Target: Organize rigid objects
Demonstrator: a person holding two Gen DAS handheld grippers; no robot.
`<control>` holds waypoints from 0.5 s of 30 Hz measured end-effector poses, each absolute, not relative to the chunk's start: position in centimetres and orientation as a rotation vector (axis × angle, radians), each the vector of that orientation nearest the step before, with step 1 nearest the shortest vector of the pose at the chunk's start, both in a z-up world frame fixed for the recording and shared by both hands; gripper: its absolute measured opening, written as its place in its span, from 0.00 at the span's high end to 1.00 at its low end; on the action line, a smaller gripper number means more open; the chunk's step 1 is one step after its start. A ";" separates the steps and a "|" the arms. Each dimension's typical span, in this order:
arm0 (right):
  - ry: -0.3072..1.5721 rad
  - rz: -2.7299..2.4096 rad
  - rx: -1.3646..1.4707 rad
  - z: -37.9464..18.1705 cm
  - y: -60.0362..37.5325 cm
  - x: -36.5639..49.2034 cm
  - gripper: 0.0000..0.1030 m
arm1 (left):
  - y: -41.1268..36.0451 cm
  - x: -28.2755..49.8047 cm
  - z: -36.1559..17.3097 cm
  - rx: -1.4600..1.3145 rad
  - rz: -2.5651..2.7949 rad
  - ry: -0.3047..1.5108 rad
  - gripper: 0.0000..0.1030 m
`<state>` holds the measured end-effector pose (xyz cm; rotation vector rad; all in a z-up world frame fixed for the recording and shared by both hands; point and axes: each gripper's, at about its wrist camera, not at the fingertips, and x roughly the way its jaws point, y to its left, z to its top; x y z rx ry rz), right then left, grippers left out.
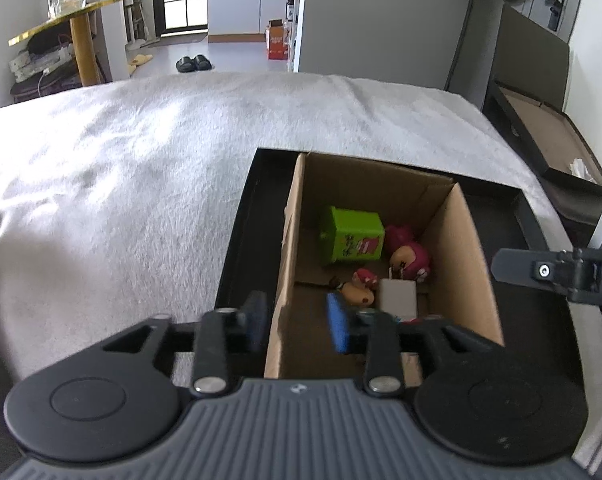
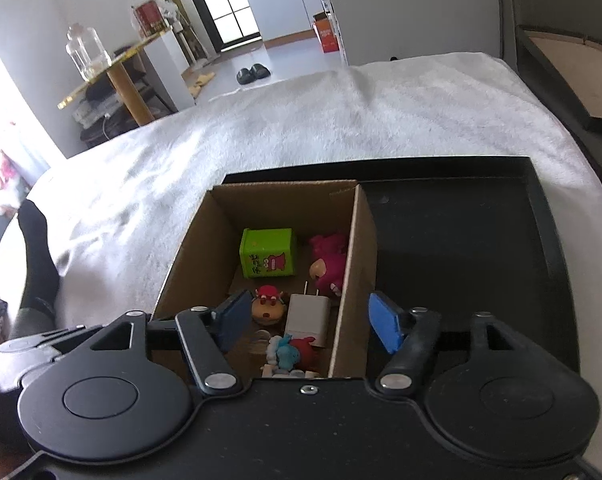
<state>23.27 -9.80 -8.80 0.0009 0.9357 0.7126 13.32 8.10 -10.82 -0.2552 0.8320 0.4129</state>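
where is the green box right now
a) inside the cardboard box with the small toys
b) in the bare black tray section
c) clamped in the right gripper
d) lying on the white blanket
a) the green box sits on the floor of the cardboard box, next to the pink plush toy and beyond the white charger; nothing is between either gripper's fingers.

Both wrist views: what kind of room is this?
Most likely a home, a bedroom or studio flat. The box sits on a bed with a white blanket, slippers lie on the floor, and white kitchen-style cabinets stand beyond.
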 end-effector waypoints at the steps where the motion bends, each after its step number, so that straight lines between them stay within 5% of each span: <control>1: 0.931 0.712 0.006 -8.6 -10.2 23.2 0.29 | 7.9 13.3 -10.5 -0.249 0.411 0.830 0.52; 10: 0.906 0.704 0.061 -7.1 -12.9 22.7 0.14 | 6.8 12.8 -8.3 -0.252 0.364 0.854 0.23; 15: 0.896 0.701 0.087 -6.3 -14.0 22.3 0.06 | 6.2 12.4 -7.0 -0.257 0.336 0.862 0.18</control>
